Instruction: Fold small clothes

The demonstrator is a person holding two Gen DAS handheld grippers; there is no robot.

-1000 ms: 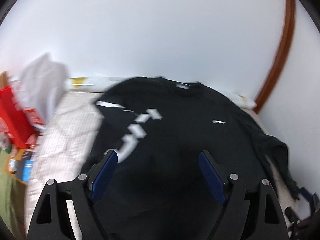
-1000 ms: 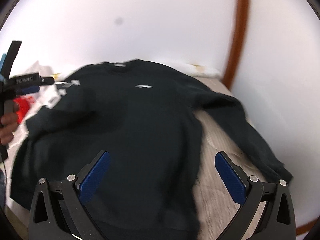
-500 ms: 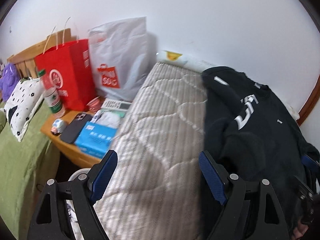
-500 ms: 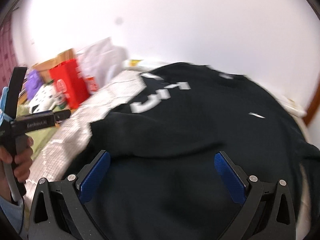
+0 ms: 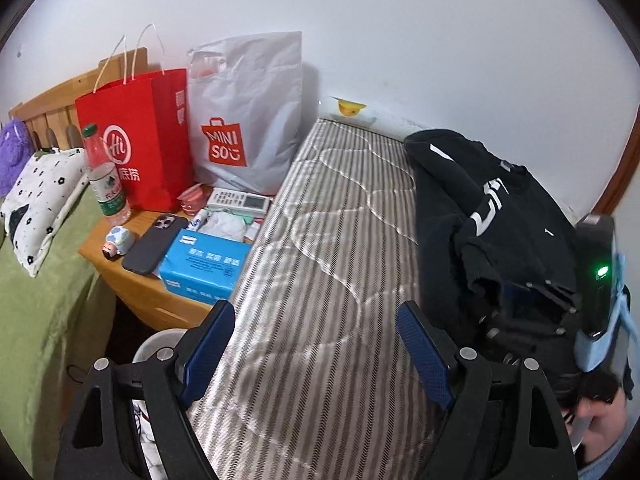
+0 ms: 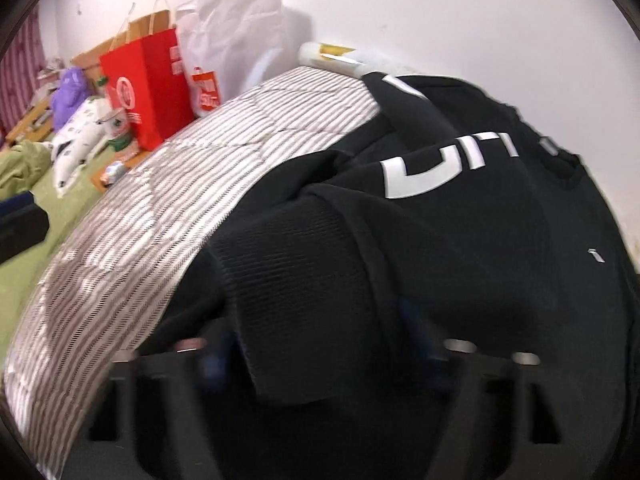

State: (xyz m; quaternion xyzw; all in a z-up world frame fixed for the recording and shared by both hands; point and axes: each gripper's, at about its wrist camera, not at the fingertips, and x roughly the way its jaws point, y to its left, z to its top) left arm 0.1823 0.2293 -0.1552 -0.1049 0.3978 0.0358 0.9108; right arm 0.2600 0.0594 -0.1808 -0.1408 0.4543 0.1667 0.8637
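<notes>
A black sweatshirt (image 5: 500,220) with white lettering lies bunched on the right side of a striped mattress (image 5: 328,240), one sleeve folded over its body. My left gripper (image 5: 314,310) hovers open above bare mattress, left of the garment, holding nothing. My right gripper (image 6: 316,340) is low over the sweatshirt (image 6: 480,240) and its jaws are closing. The ribbed cuff (image 6: 304,280) lies between them and drapes over the blurred fingers; I see no firm pinch. In the left wrist view the right gripper (image 5: 528,300) is pushed into the cloth's near edge.
A wooden nightstand (image 5: 132,280) left of the mattress carries a red paper bag (image 5: 136,140), a white plastic bag (image 5: 244,120), a bottle, a phone, a remote and a blue tissue box (image 5: 204,264). Further left is a green bed. A person's hand (image 5: 600,412) holds the right gripper.
Both views swung left, from the spread sweatshirt to its left side and the nightstand. The right jaws narrowed from wide open onto the cuff. The left jaws kept their width.
</notes>
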